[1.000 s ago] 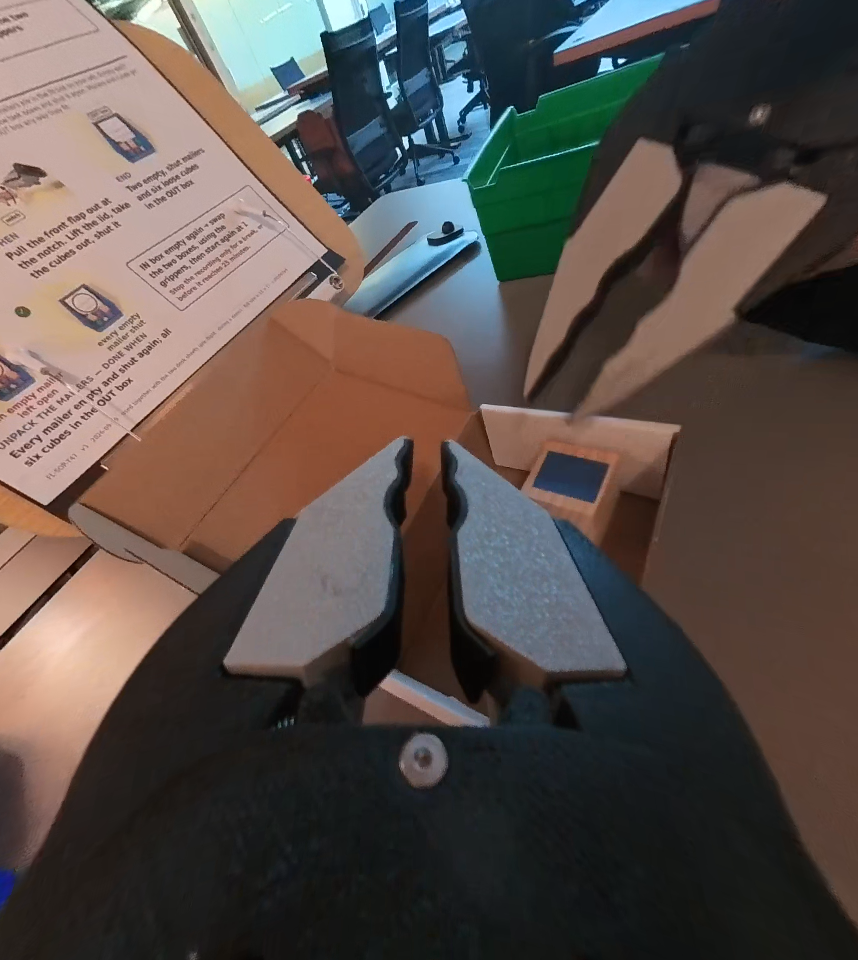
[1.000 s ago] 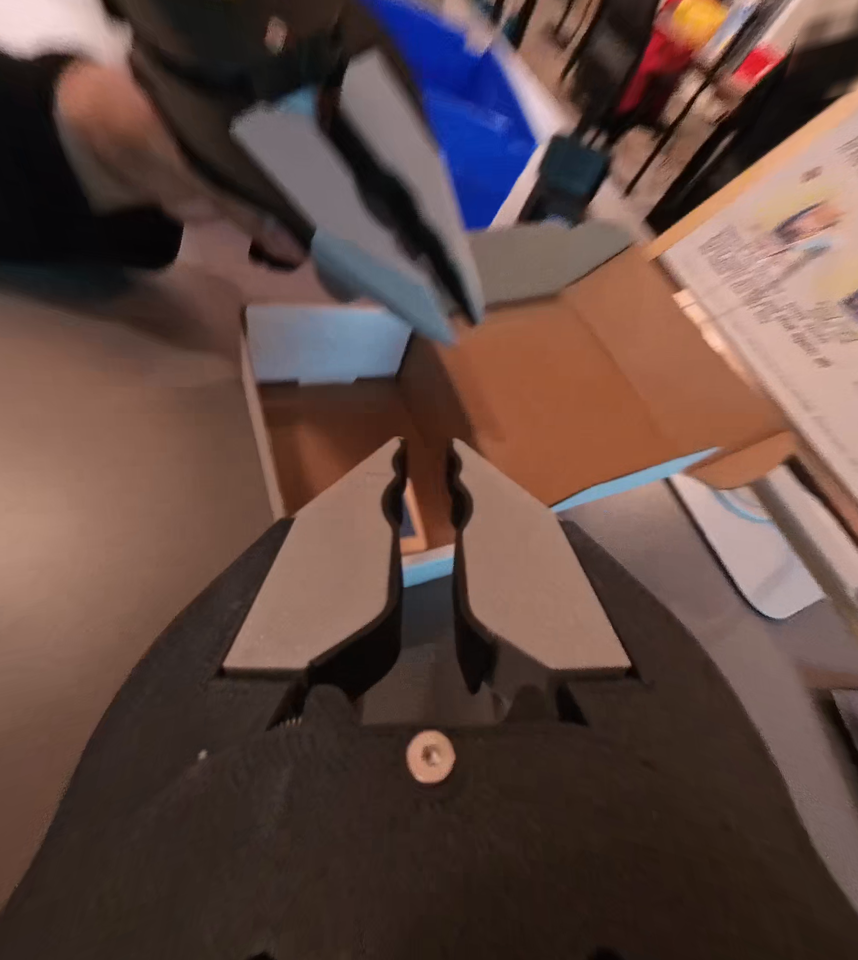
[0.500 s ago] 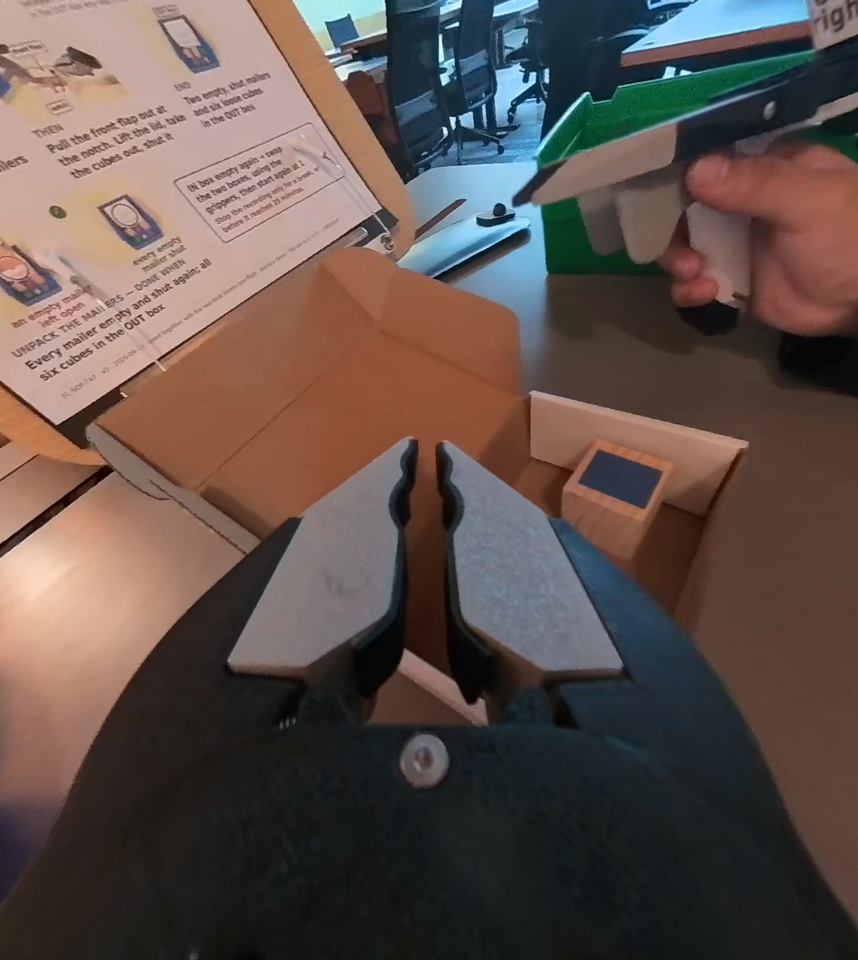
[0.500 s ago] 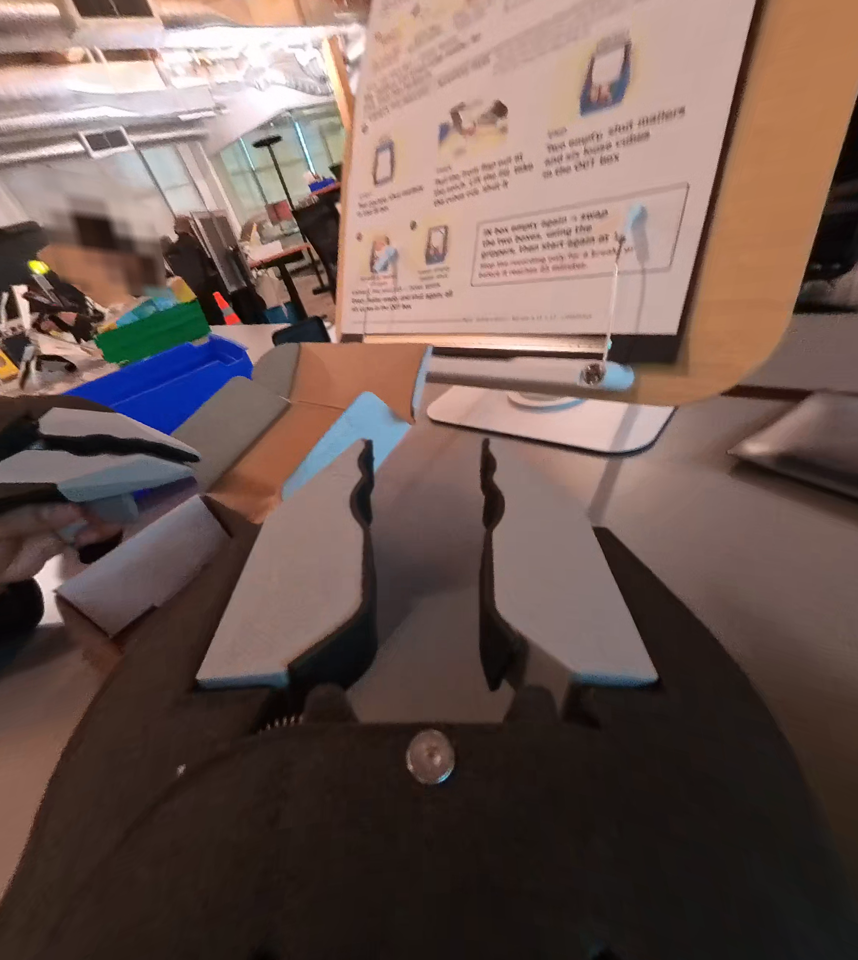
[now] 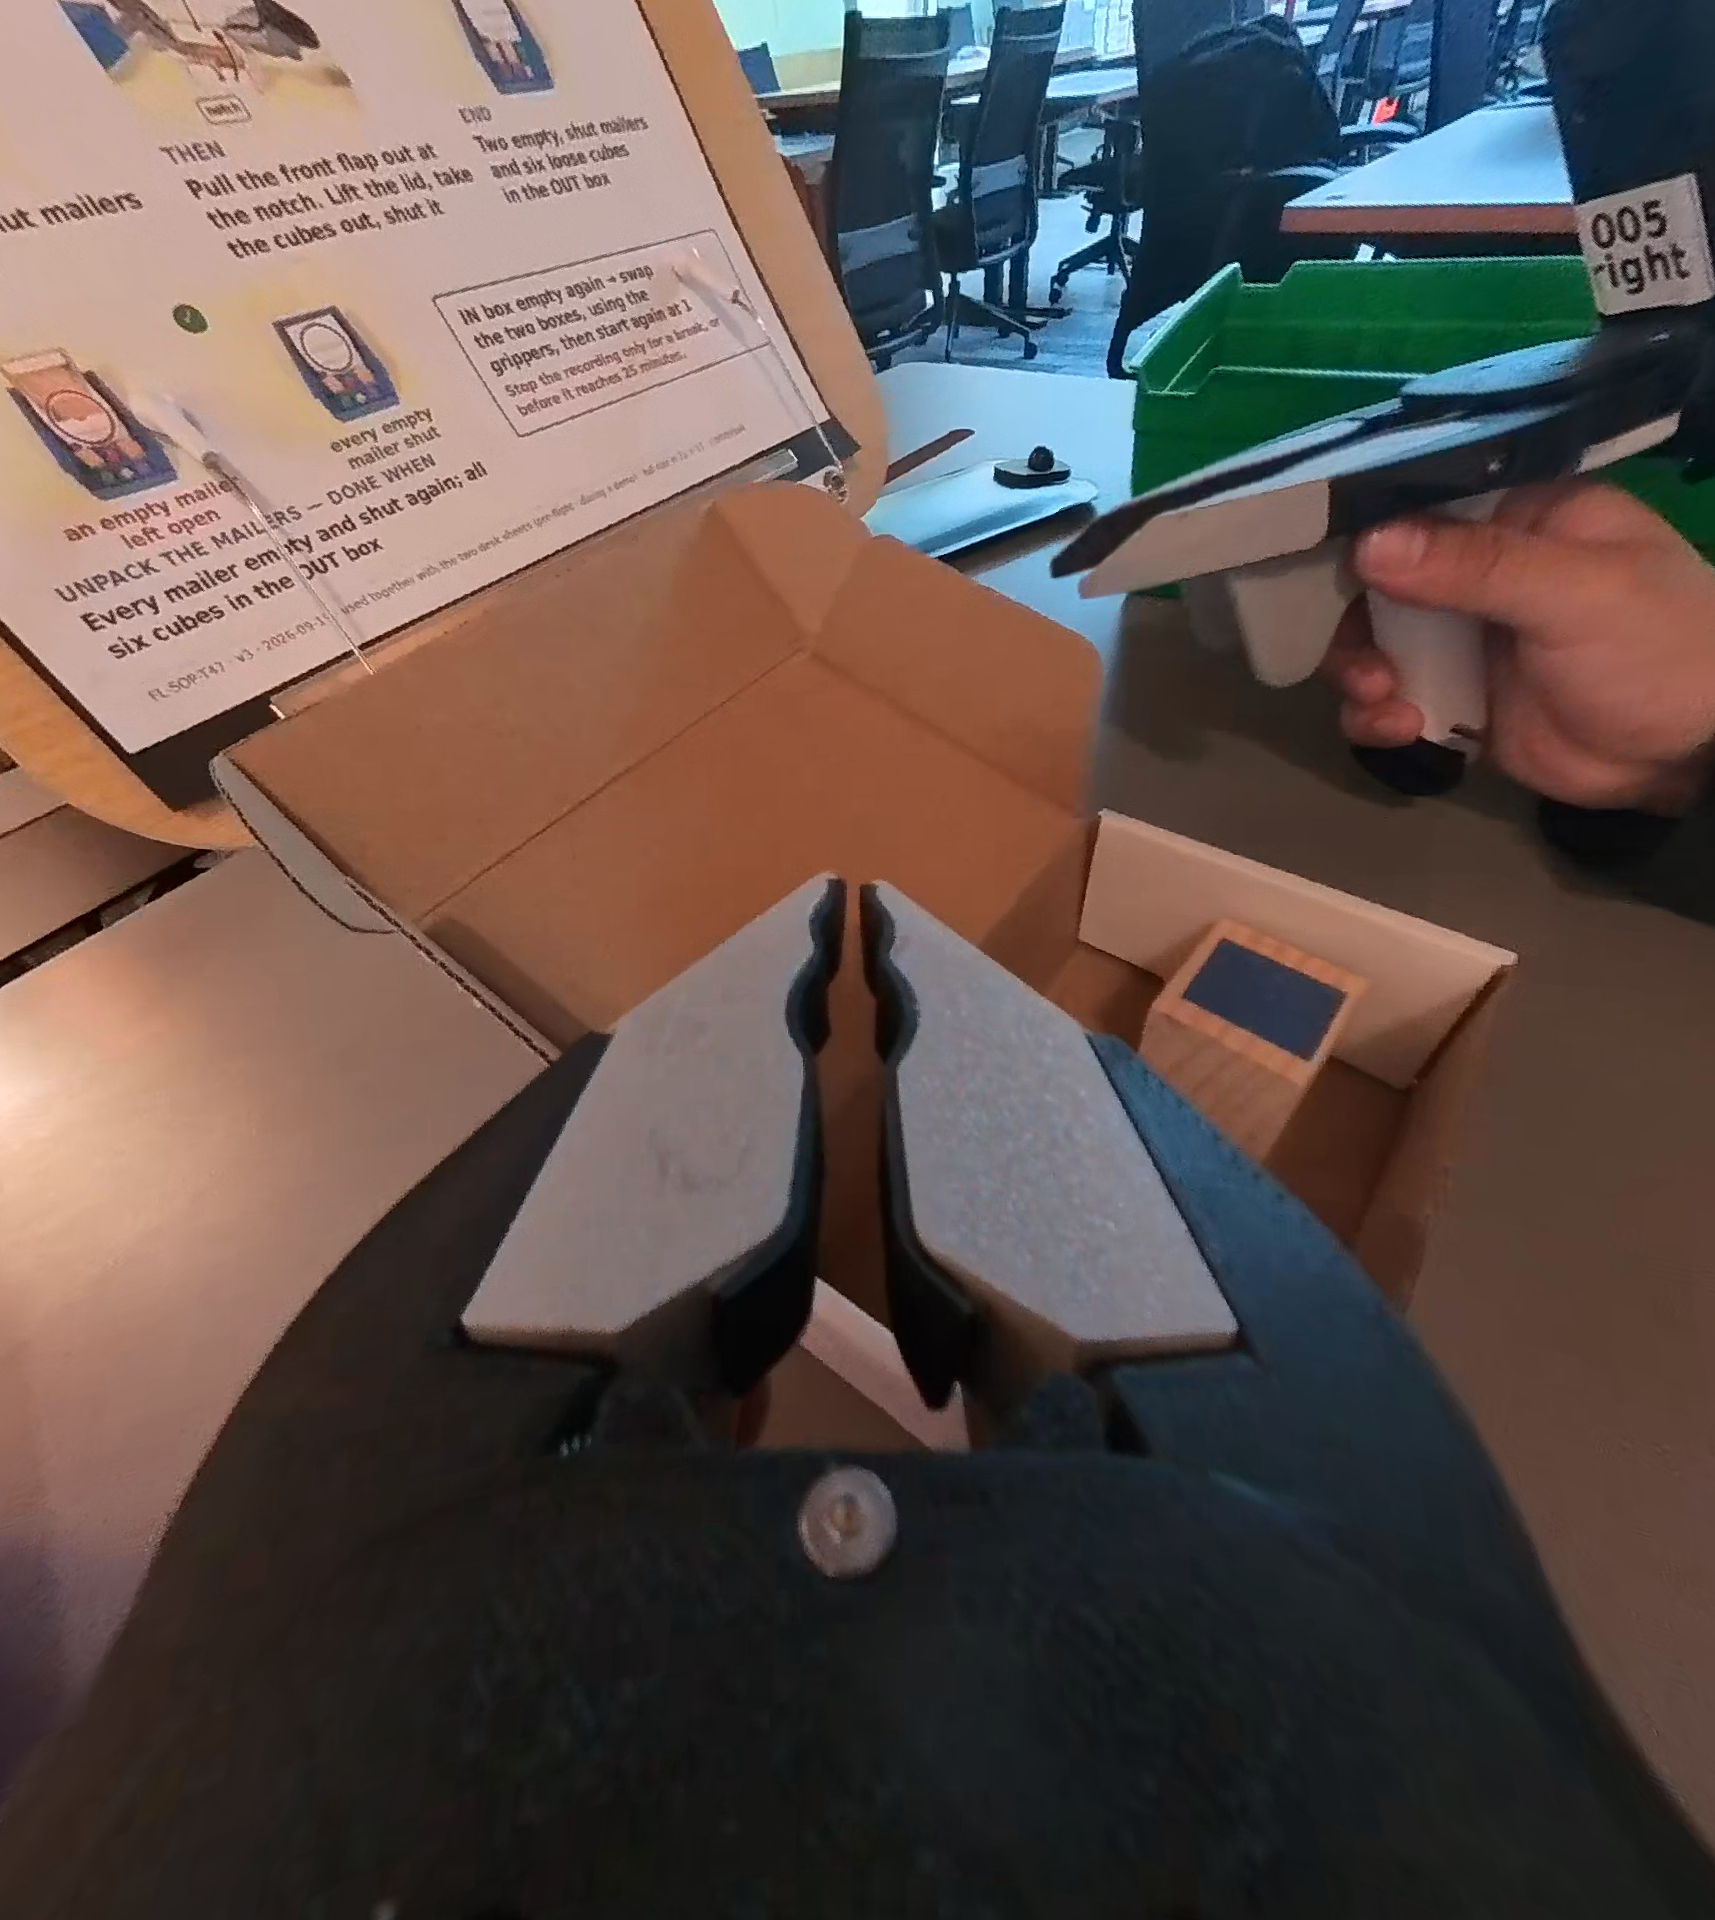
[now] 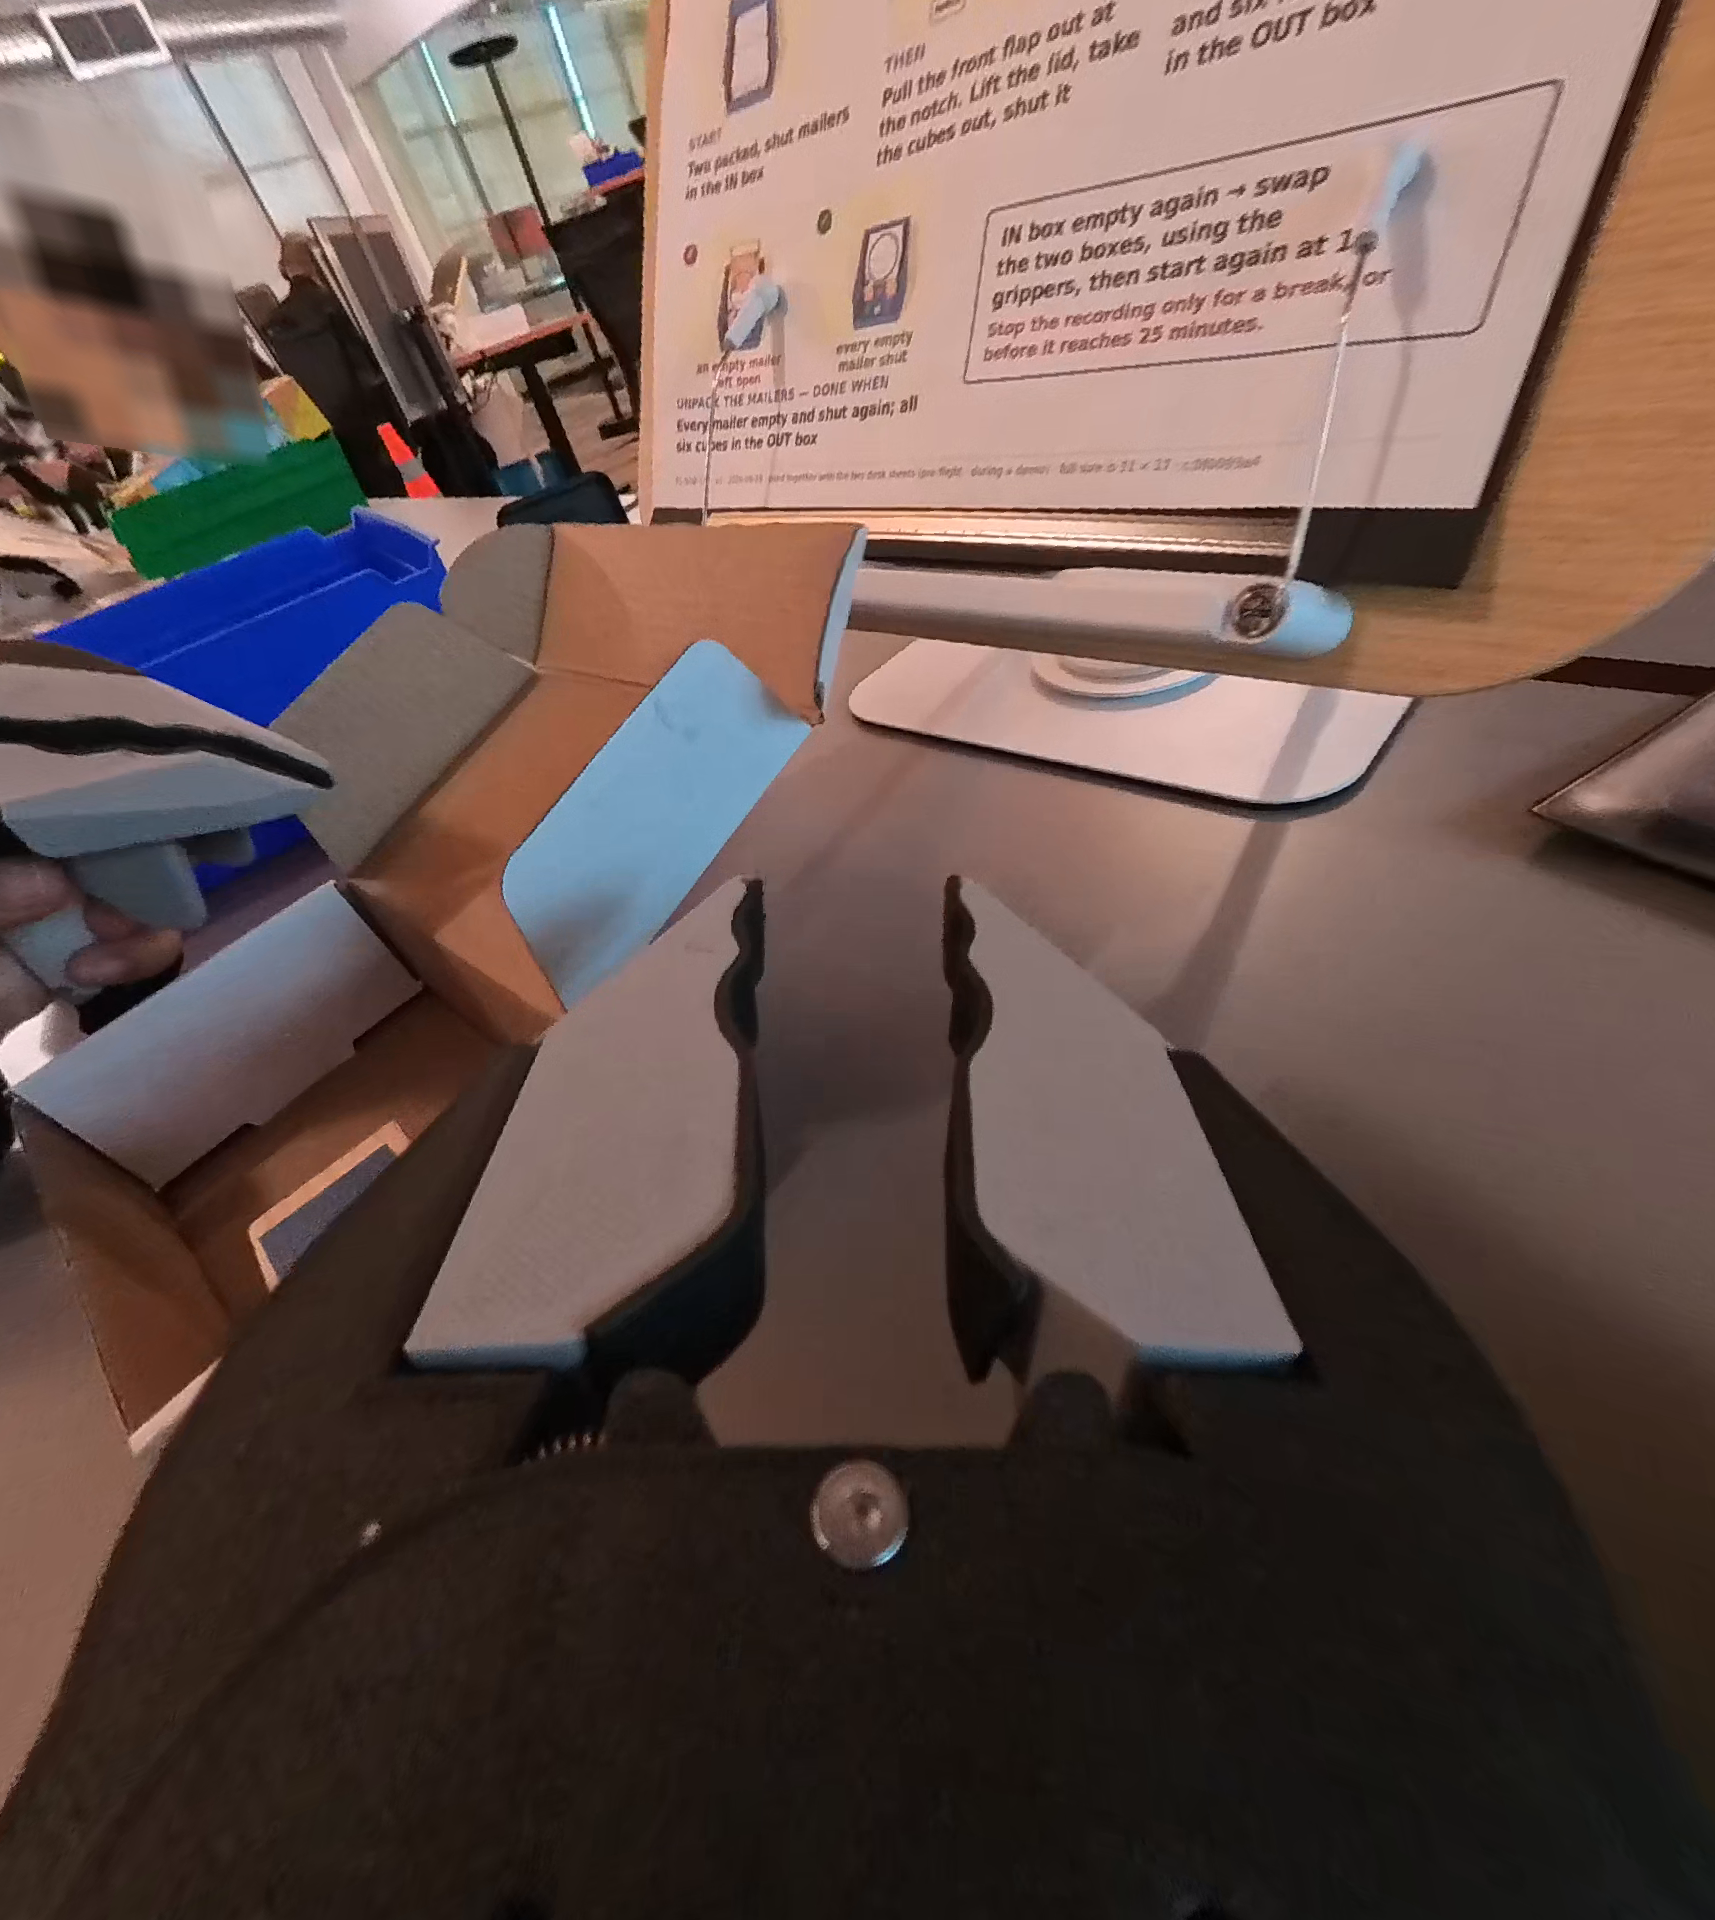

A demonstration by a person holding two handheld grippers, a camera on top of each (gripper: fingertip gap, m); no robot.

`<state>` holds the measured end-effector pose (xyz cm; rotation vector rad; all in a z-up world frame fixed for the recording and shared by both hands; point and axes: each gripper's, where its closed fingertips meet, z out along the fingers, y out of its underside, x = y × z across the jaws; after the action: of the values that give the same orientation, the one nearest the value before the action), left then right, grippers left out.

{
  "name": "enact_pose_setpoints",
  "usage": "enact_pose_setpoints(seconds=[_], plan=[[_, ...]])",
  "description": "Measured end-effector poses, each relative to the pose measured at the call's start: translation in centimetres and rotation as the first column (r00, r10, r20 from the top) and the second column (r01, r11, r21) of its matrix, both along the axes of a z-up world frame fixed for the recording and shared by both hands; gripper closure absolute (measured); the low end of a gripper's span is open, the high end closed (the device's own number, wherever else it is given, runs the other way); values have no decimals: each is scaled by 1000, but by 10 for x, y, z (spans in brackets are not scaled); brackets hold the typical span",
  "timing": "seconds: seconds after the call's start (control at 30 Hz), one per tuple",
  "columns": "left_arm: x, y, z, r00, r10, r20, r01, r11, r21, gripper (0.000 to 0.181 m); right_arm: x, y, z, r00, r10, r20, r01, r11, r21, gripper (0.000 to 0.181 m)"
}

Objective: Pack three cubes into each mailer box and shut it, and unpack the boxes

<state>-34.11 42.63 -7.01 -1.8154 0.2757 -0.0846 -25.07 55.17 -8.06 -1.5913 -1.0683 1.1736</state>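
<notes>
The right hand-held gripper has swung off the open mailer box, fingers parted and empty (left hand-held gripper nearly closed, holding nothing), leaving one cube inside.

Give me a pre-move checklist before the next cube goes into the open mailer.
1. Mailer lid up: ok.
2. Space left in mailer beside the cube: ok, though part of the floor is hidden.
3. Right gripper open and empty: ok.
4. Left gripper free: ok, shut on nothing.
5. Next cube located: cannot tell, none in view outside the mailer.
6. Right gripper clear of mailer: ok, out over the table.
</notes>
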Motion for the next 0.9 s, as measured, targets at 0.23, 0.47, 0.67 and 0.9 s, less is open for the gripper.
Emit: enact_pose_setpoints(seconds=[0.23,0.47,0.67,0.9], plan=[[0,1,-2,1000,-9,24,9,1000,-10,180,-12,9,-13,997,-1,73,-5,996,91,151],[3,1,-1,1000,-13,2,13,1000,-3,180,-21,13,-15,995,21,93,-34,990,137,149],[10,-4,-1,1000,-27,15,27,1000,0,180,-20,11,-13,997,21,69,-29,993,118,145],[72,-69,19,934,-284,216,303,951,-58,150,-18,12,-9,999,32,30,-34,997,76,141]])
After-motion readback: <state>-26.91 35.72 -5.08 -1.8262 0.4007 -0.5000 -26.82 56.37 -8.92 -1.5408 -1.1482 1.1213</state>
